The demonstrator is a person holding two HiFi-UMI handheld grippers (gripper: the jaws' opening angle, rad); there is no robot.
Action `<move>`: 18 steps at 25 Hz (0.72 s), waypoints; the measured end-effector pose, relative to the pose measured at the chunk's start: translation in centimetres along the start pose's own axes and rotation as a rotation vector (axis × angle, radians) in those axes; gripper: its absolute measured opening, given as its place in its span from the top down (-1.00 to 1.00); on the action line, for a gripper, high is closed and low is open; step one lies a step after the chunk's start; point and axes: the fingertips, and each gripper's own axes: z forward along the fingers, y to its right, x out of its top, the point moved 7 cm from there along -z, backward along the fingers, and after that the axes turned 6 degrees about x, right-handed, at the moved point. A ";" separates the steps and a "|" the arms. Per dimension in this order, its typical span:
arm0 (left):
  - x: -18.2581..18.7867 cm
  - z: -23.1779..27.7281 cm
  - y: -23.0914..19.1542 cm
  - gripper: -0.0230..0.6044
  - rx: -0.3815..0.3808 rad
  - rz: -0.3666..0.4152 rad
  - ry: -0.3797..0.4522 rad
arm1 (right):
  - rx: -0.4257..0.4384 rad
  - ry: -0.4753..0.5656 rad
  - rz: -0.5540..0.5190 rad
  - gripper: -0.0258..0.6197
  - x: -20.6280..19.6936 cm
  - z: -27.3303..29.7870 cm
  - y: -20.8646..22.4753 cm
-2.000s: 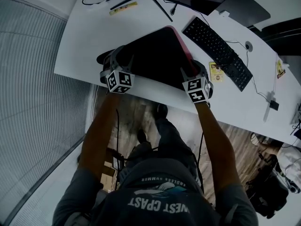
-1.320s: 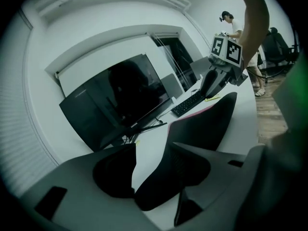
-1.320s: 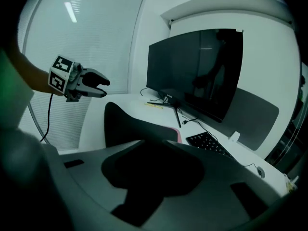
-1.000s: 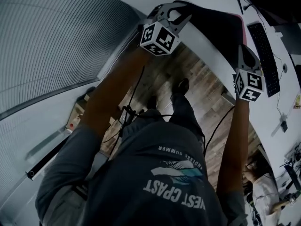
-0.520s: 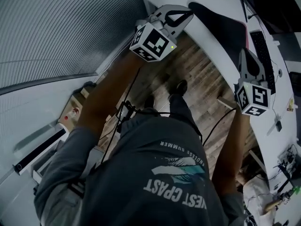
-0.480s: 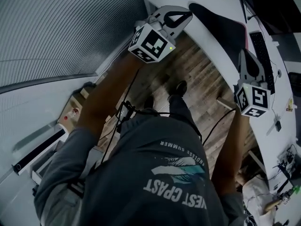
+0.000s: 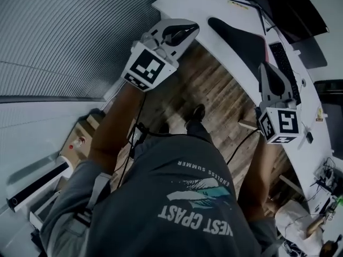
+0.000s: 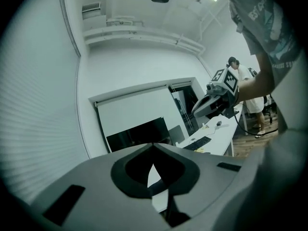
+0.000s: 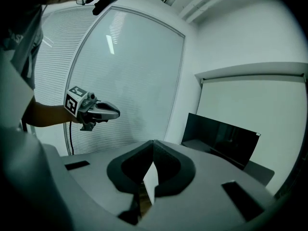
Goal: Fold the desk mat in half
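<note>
The black desk mat [image 7: 241, 40], with a pink edge [image 7: 266, 51] along its right side, lies on the white desk [image 7: 201, 1]. Neither gripper touches it. My left gripper [image 7: 193, 28] hangs shut and empty off the desk's near edge, over the wooden floor. My right gripper [image 7: 264, 67] is shut and empty too, raised by the mat's right end. In the left gripper view the jaws [image 8: 153, 146] meet with nothing between them, and the right gripper [image 8: 215, 101] shows beyond. The right gripper view has its jaws [image 9: 153, 143] shut, with the left gripper [image 9: 96, 110] in the air.
A black keyboard [image 7: 282, 59] lies right of the mat, in front of a dark monitor [image 7: 292, 7]. Cables and small items sit further along the desk. My legs stand on the wooden floor [image 7: 214, 92]. Slatted blinds [image 7: 64, 31] run along the left. Another person [image 8: 237, 69] stands far off.
Both grippers have left the mat's near edge and risen off the desk. The left one swung back over the floor. The head view has turned to the left.
</note>
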 end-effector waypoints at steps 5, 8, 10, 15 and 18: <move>2.7 -2.6 0.8 0.87 -0.027 0.033 0.021 | 0.004 0.022 0.002 0.84 1.5 -2.1 -1.8; 4.2 -3.8 1.5 0.87 -0.048 0.063 0.015 | 0.007 0.039 -0.009 0.84 2.3 -3.5 -2.5; 5.4 -4.4 1.9 0.87 -0.061 0.090 0.031 | 0.006 0.046 -0.021 0.84 2.8 -4.4 -3.0; 7.3 -5.9 3.6 0.87 -0.098 0.157 0.054 | -0.008 0.036 -0.033 0.84 3.3 -6.6 -4.7; 7.1 -6.5 4.7 0.87 -0.127 0.152 0.058 | -0.005 0.037 -0.010 0.84 3.0 -7.3 -5.8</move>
